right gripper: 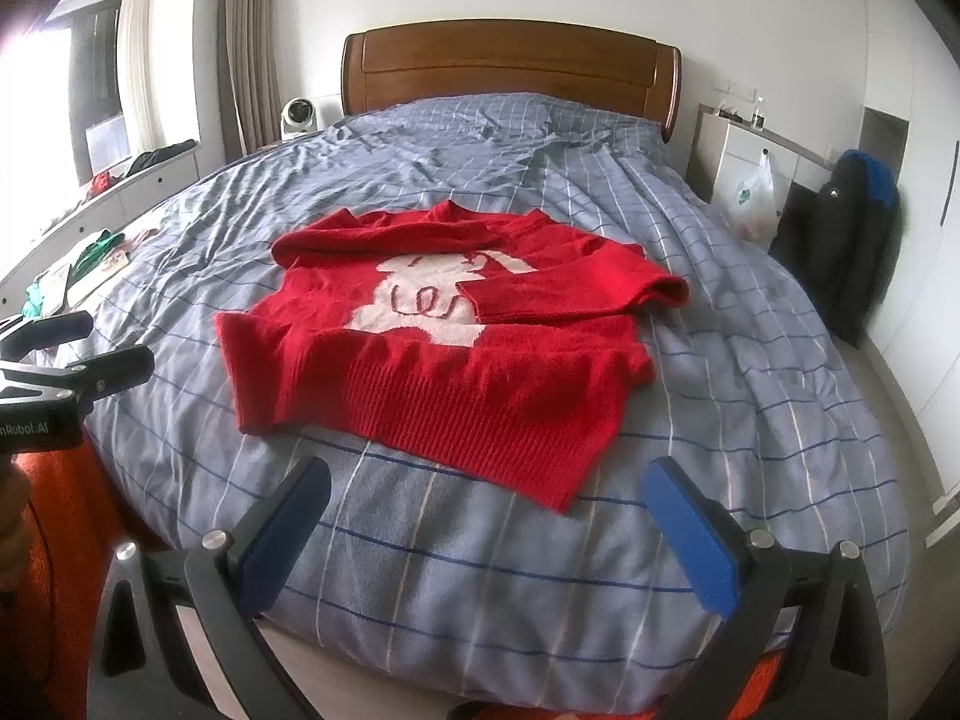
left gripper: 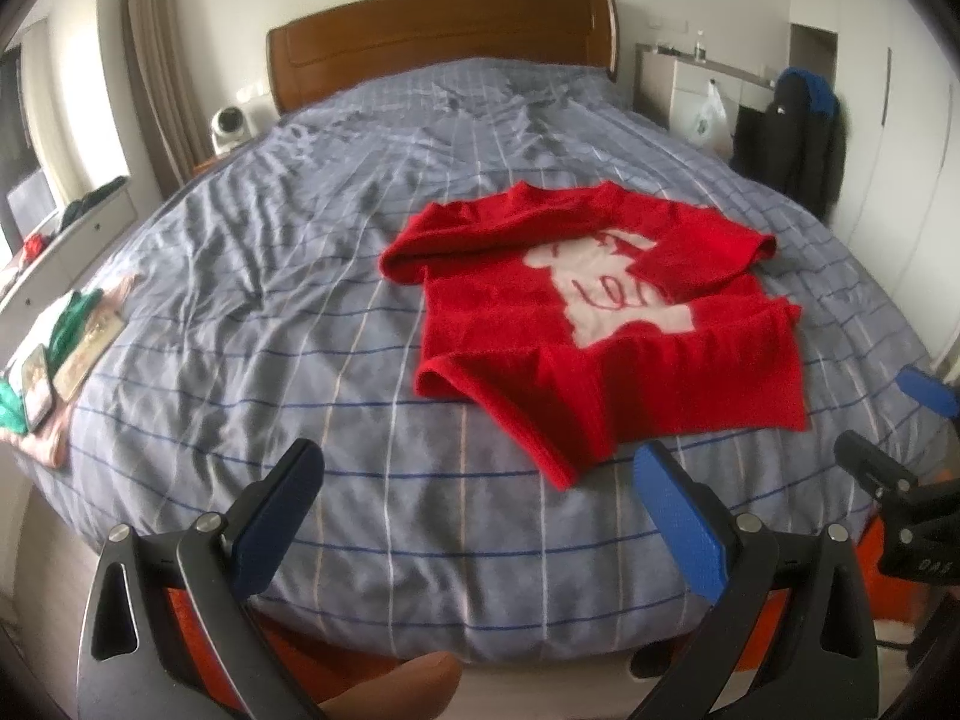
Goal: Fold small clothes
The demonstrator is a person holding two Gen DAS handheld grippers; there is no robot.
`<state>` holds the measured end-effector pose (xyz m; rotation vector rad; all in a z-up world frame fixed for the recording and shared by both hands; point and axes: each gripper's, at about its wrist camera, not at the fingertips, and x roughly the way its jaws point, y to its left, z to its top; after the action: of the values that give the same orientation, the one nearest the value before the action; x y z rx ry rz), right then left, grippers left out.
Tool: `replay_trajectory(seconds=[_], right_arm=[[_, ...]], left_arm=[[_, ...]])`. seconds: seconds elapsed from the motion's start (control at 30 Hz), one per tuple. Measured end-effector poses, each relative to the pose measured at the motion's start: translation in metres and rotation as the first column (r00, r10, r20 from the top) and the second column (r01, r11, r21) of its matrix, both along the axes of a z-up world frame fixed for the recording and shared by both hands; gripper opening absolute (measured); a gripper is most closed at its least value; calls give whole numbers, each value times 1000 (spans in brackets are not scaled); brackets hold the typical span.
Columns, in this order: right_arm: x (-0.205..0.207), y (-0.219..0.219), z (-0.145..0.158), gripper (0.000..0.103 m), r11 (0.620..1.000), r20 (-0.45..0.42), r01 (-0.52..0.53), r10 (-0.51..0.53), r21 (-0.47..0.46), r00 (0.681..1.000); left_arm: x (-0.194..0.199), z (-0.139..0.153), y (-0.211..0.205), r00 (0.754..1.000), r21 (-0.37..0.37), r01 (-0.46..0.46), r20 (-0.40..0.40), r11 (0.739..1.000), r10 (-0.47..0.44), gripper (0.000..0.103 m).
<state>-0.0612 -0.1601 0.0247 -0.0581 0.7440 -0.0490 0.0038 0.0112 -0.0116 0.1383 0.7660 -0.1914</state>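
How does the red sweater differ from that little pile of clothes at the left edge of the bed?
The red sweater lies alone mid-bed, sleeves folded across its white figure; the pile of clothes sits at the bed's left edge. The sweater is one solid red garment, while the pile mixes green, pink and pale pieces. The sweater looks much bigger. Both rest on the striped blue bedspread, untouched by either tool.

The left tongs (left gripper: 474, 510) have dark grey metal arms with triangular cut-outs and round silver screws at the pivots. Their fingers carry flat blue pads (left gripper: 678, 522), textured on the inner face. The right tongs (right gripper: 486, 528) are built the same way, with blue pads (right gripper: 690, 540) and silver screws. At the left edge of the right wrist view, the black body of the other tool bears white lettering ending "Robot.AI". Orange shows beneath both tools.
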Motion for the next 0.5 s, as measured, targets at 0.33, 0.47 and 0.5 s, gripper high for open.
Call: replay_trajectory(seconds=[0.33, 0.47, 0.5], right_arm=[[1, 0, 1, 103, 1000, 0, 2, -2, 0, 1000], [1, -2, 1, 103, 1000, -3, 7, -7, 5, 1000], [1, -3, 1, 103, 1000, -4, 9, -9, 7, 1000]], left_arm=[[0, 4, 1, 1000, 0, -10, 3, 1000, 10, 103], [0, 4, 2, 1000, 1, -9, 2, 1000, 9, 103], [1, 4, 2, 1000, 1, -10, 1, 1000, 10, 103]])
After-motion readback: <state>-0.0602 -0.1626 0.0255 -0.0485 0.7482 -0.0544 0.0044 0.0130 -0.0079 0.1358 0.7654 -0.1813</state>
